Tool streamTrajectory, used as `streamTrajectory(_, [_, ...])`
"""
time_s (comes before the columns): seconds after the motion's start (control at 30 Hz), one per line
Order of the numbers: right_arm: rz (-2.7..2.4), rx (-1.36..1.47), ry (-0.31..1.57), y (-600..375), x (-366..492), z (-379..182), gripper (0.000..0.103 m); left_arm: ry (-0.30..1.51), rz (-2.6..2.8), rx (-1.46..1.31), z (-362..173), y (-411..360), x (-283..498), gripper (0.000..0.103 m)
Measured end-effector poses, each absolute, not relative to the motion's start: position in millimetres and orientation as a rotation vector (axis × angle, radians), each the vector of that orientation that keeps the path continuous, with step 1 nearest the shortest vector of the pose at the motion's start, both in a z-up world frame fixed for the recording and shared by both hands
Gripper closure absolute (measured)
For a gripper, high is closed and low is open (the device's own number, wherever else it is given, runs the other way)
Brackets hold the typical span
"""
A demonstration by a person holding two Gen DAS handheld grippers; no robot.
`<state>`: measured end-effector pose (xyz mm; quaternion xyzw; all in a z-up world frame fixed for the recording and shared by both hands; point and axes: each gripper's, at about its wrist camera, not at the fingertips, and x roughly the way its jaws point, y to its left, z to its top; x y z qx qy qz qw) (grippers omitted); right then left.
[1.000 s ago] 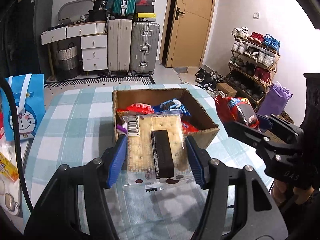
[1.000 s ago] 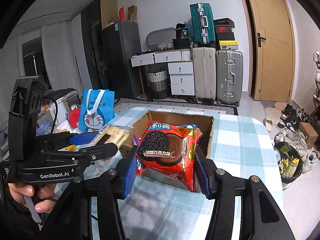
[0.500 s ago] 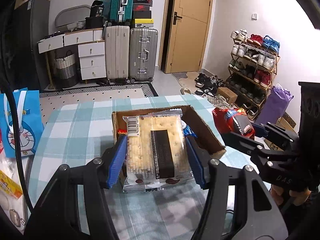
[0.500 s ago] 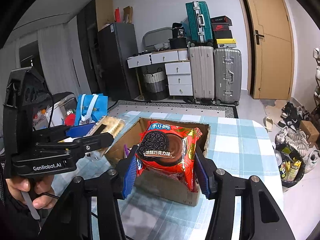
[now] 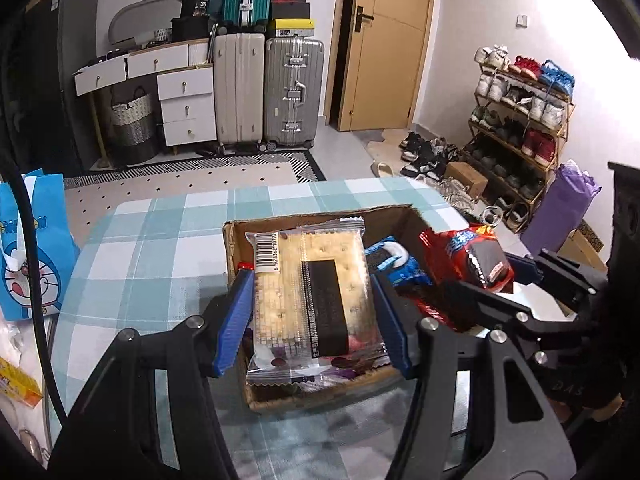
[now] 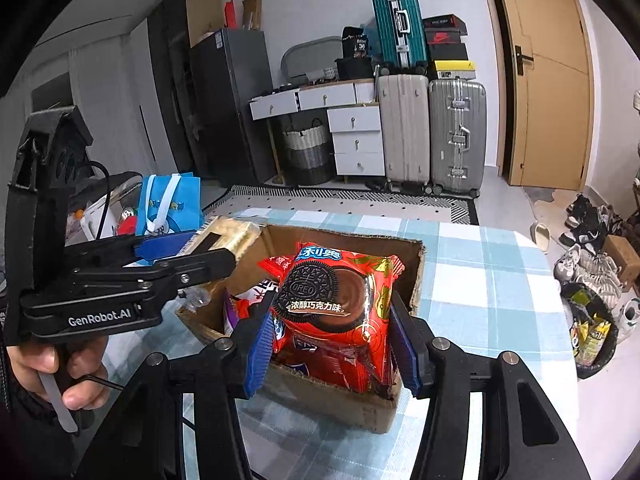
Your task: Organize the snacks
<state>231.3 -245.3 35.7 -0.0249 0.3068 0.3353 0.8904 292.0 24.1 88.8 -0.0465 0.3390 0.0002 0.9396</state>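
Left wrist view: the left gripper point(image 5: 312, 316) pinches a clear-wrapped cracker pack point(image 5: 310, 292) by its two long edges, blue pads pressed to the wrapper.
Cracker pack, axis: long axis runs away from the camera along the fingers, barcode end farthest, flat face up; it hangs over the open cardboard box point(image 5: 236, 248).
Right wrist view: the right gripper point(image 6: 330, 344) is clamped on a red Oreo pack point(image 6: 340, 308) by its side edges.
Oreo pack, axis: long axis points forward and up along the fingers, printed face toward the camera, top seam over the box point(image 6: 416, 276) interior.
Box: sits on a teal-checked tablecloth point(image 5: 152, 240); blue and red snack packets point(image 5: 394, 264) lie inside.
Packs, relation: side by side over the box, crackers on the left, apart.
Person's hand point(image 6: 60, 376): grips the left gripper's handle.
Background: a blue cartoon tote bag point(image 6: 170, 208) stands left of the table.
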Motion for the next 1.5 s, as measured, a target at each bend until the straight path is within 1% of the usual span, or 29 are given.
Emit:
streamTrajectory(0.27, [0.695,-0.107,0.688,-221,256,13,0.05,0.715,0.013,-0.085,69,32,320,0.047])
streamTrajectory(0.43, [0.69,-0.145,0.689,-209,266,2,0.05,0.732,0.013,-0.097,57,35,331,0.047])
streamTrajectory(0.9, [0.689,-0.178,0.687,-206,291,-8,0.05,0.732,-0.019,-0.086,27,34,364,0.047])
streamTrajectory(1.03, [0.691,-0.182,0.686,-206,293,-10,0.05,0.732,-0.027,-0.095,27,36,368,0.047])
streamTrajectory(1.07, [0.696,-0.182,0.686,-206,292,-10,0.05,0.733,-0.03,-0.096,27,36,368,0.047])
streamTrajectory(1.13, [0.709,-0.191,0.685,-207,291,-10,0.045,0.732,-0.036,-0.1,27,37,367,0.046])
streamTrajectory(1.17, [0.71,-0.195,0.677,-208,288,-9,0.044,0.731,-0.034,-0.096,28,36,366,0.045])
streamTrajectory(1.23, [0.704,-0.199,0.648,-212,281,-5,0.034,0.723,-0.029,-0.089,31,36,360,0.04])
streamTrajectory(1.3, [0.702,-0.191,0.617,-219,272,0,0.028,0.704,-0.02,-0.092,35,36,352,0.021])
streamTrajectory(1.33, [0.695,-0.182,0.591,-224,266,4,0.021,0.691,-0.02,-0.094,38,36,345,0.021])
streamTrajectory(1.43, [0.668,-0.16,0.542,-236,250,13,0.009,0.668,-0.032,-0.104,48,38,323,0.017])
streamTrajectory(1.47, [0.666,-0.148,0.524,-241,245,16,0.007,0.661,-0.037,-0.106,51,38,316,0.012])
streamTrajectory(1.5, [0.665,-0.141,0.512,-245,240,19,0.004,0.654,-0.036,-0.106,55,39,307,0.003])
